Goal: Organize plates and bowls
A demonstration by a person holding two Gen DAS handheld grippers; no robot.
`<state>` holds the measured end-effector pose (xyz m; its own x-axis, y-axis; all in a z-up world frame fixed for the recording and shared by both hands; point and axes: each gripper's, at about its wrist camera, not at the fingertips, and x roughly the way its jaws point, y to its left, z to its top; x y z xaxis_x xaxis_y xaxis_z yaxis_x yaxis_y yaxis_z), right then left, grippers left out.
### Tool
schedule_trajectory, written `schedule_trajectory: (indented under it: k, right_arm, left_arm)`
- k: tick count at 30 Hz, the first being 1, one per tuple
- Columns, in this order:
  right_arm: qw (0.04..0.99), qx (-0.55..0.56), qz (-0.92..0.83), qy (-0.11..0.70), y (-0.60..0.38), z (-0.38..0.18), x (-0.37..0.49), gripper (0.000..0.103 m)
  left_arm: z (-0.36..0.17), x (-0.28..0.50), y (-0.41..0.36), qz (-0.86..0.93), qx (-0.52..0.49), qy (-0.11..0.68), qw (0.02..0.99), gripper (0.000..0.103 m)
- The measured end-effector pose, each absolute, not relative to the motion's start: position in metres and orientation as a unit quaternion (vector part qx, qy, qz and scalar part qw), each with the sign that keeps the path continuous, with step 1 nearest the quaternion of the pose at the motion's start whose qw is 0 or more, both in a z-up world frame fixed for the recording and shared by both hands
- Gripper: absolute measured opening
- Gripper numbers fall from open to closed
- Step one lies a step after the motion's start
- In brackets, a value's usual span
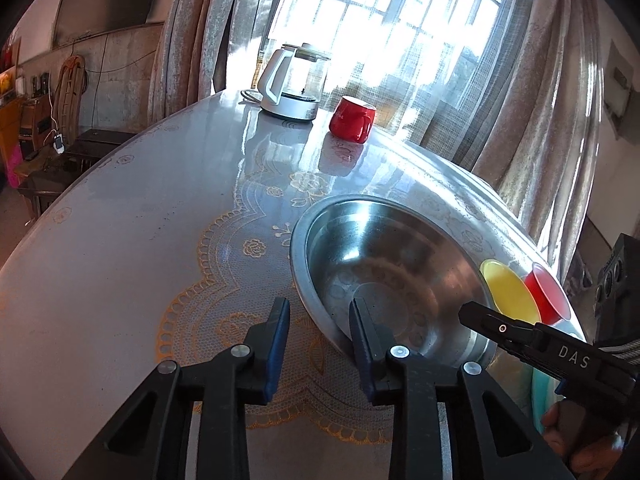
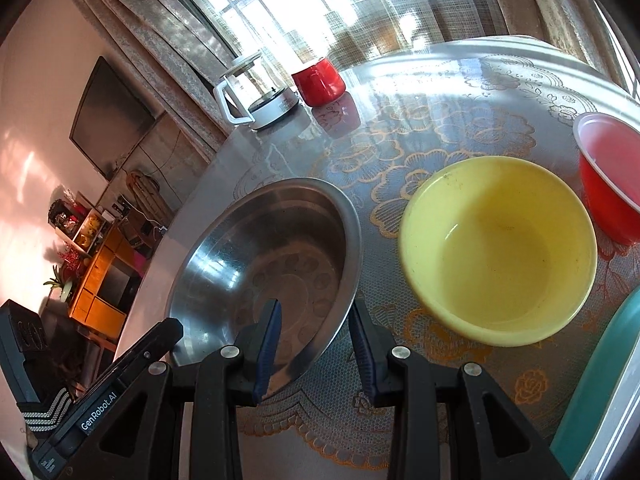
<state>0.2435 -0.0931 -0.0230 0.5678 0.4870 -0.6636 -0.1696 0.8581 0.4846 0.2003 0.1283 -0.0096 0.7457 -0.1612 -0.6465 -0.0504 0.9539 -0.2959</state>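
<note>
Both grippers straddle the steel bowl's (image 2: 264, 248) near rim, the left gripper (image 1: 320, 332) and right gripper (image 2: 316, 336) each parted, pads not pressing it.

Sunlit barred window (image 1: 384, 8); grey curtains (image 1: 192, 40); orange cabinet (image 2: 100, 280)

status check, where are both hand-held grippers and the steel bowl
Left hand-held gripper and right hand-held gripper each straddle the near rim of the steel bowl, pads not clamped. Bowl flat on table. Yellow bowl close beside it.
</note>
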Motion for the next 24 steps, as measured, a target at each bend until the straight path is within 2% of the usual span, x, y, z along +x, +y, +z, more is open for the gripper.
schedule_trajectory:
  k: [2,7,24]
  right_arm:
    - [0.865,0.184,0.192,0.426,-0.091,-0.024,0.244,0.035]
    - [0.87,0.16,0.195,0.424,-0.084,-0.023,0.242,0.031]
    - [0.865,0.137,0.24,0.419,-0.063,-0.018,0.207,0.031]
  left_arm:
    - [-0.009,0.201,0.126,-0.032,-0.143,0.354,0.924,0.026]
    - [-0.007,0.197,0.126,-0.037,-0.142,0.348,0.926,0.025]
    - [0.015,0.13,0.142,-0.01,-0.122,0.312,0.942,0.026]
